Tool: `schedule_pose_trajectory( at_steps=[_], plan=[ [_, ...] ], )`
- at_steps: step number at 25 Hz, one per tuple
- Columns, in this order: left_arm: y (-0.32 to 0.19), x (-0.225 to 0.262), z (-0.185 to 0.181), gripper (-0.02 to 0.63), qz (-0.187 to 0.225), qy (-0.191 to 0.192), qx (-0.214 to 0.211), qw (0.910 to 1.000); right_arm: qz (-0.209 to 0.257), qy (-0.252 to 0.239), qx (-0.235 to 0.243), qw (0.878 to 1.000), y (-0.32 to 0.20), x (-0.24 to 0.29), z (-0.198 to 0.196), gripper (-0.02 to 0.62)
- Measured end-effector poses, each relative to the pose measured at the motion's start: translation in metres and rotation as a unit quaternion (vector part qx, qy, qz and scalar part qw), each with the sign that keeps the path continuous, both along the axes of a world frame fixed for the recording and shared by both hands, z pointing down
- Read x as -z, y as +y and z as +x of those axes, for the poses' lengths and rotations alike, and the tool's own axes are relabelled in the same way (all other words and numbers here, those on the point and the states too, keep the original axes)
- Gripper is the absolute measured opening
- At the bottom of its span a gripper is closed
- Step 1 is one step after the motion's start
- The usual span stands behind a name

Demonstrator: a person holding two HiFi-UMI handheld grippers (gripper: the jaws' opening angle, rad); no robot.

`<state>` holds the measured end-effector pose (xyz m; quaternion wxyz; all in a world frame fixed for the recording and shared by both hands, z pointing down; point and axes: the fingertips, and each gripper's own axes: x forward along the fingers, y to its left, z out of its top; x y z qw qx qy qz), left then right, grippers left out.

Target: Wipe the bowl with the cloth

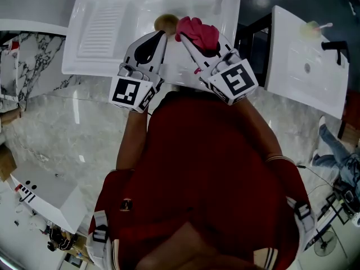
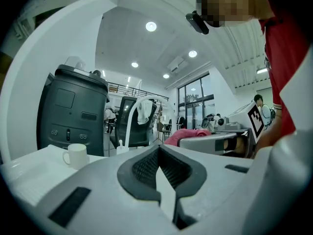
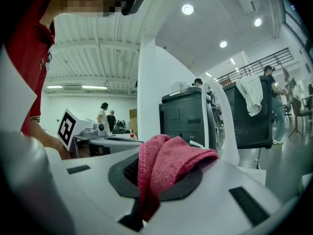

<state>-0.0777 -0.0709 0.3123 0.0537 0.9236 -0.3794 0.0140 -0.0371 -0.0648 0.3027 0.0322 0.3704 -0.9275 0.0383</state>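
Observation:
A small tan wooden bowl (image 1: pixel 166 22) shows at the tip of my left gripper (image 1: pixel 162 34), held up above the white sink (image 1: pixel 107 32). In the left gripper view the left gripper (image 2: pixel 159 173) is shut, with only a thin pale edge showing between its dark pads. A pink cloth (image 1: pixel 198 31) is bunched in my right gripper (image 1: pixel 183 38), right beside the bowl. In the right gripper view the cloth (image 3: pixel 164 168) hangs folded out of the shut right gripper (image 3: pixel 146 182). From the left gripper view the cloth (image 2: pixel 183 135) pokes out beside the right gripper's body (image 2: pixel 215 143).
A white mug (image 2: pixel 77 155) stands on the sink's ribbed drainboard (image 1: pixel 104 30). A white arched faucet (image 2: pixel 134 116) rises behind the sink, with a dark grey machine (image 2: pixel 73 111) beyond it. A second white basin (image 1: pixel 306 61) with a black tap (image 1: pixel 336 46) stands to the right.

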Motion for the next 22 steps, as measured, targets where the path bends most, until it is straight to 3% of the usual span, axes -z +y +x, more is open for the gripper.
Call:
schedule_pose_trajectory(
  at_steps=[22],
  plan=[
    [-0.0019, -0.0018, -0.0095, 0.006, 0.001, 0.007, 0.004, 1.0000, -0.003, 0.008, 0.001, 1.000, -0.0053, -0.0076, -0.0050, 0.028]
  ],
)
